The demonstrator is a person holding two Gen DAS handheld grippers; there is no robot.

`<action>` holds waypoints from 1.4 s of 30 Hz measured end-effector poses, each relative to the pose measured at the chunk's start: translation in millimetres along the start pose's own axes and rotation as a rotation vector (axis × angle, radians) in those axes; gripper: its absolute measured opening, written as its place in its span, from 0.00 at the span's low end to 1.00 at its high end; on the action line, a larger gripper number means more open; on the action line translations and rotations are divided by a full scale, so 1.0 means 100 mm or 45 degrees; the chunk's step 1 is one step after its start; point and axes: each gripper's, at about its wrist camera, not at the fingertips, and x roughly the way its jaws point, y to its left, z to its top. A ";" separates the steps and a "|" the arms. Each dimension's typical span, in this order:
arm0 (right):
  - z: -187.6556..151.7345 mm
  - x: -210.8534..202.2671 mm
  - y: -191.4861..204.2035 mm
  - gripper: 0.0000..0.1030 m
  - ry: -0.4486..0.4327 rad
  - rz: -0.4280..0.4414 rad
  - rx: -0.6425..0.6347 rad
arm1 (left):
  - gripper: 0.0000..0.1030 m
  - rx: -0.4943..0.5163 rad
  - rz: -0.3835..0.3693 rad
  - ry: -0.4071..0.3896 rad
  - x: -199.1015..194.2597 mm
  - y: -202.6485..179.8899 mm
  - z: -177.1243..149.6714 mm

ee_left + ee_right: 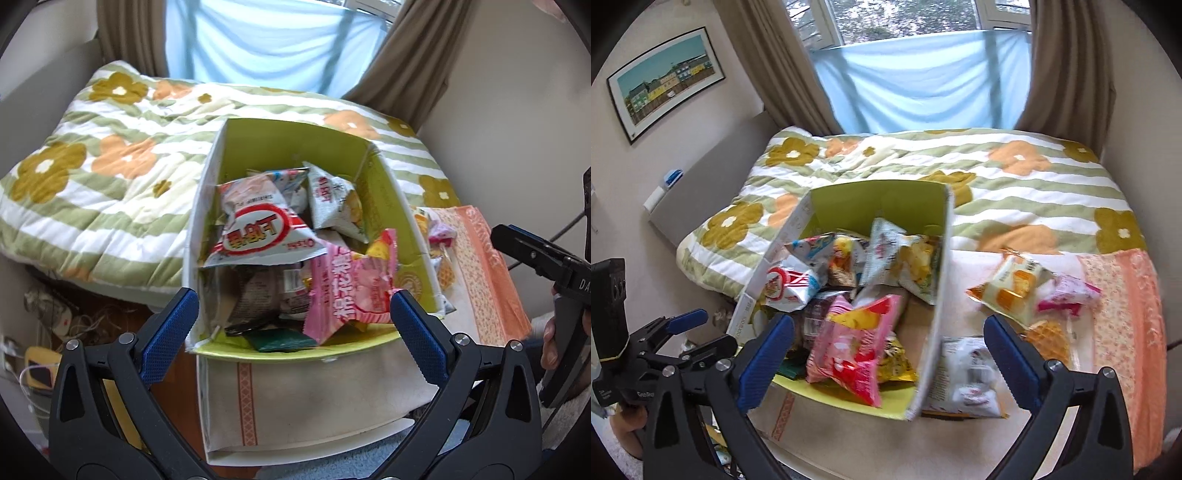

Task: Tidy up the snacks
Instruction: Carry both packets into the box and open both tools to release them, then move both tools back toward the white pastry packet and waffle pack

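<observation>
On a flowered quilt (pixel 1015 184) under a curtained window, the green-lined box (pixel 879 199) holds snack packets, lettering unreadable; more packets (pixel 1008 291) lie outside. Both grippers (pixel 293 314) (pixel 886 343) gape empty.

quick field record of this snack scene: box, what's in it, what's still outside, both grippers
box: green-lined carton, open top, on a beige surface by the floral quilt
in box: pink packet in front, red-circle packet, chip bag, more beneath
outside, right of box: yellow-orange packet, pink-white packet, waffle-print pack, grey-white bag
left hand-held gripper: open, empty, at the box's near end
right hand-held gripper: open, empty, spanning the box's right wall
</observation>
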 end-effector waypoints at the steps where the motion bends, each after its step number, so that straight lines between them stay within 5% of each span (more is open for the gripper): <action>1: -0.01 -0.06 -0.05 0.99 -0.009 -0.008 0.019 | 0.99 0.008 -0.012 -0.001 0.00 -0.03 0.01; 9: -0.08 -0.54 -0.69 0.99 -0.093 -0.128 0.166 | 0.99 0.043 -0.071 -0.027 -0.03 -0.30 0.00; 16: -0.03 -0.68 -1.27 0.99 -0.101 -0.167 0.152 | 1.00 0.006 -0.017 -0.051 -0.01 -0.69 -0.05; 33: 0.03 -0.04 -2.23 0.99 0.159 0.068 -0.081 | 0.99 -0.320 0.238 -0.028 0.42 -1.83 -0.48; 42: -0.14 0.43 -2.41 0.99 0.324 0.170 -0.133 | 1.00 -0.228 0.385 0.004 0.71 -2.38 -0.64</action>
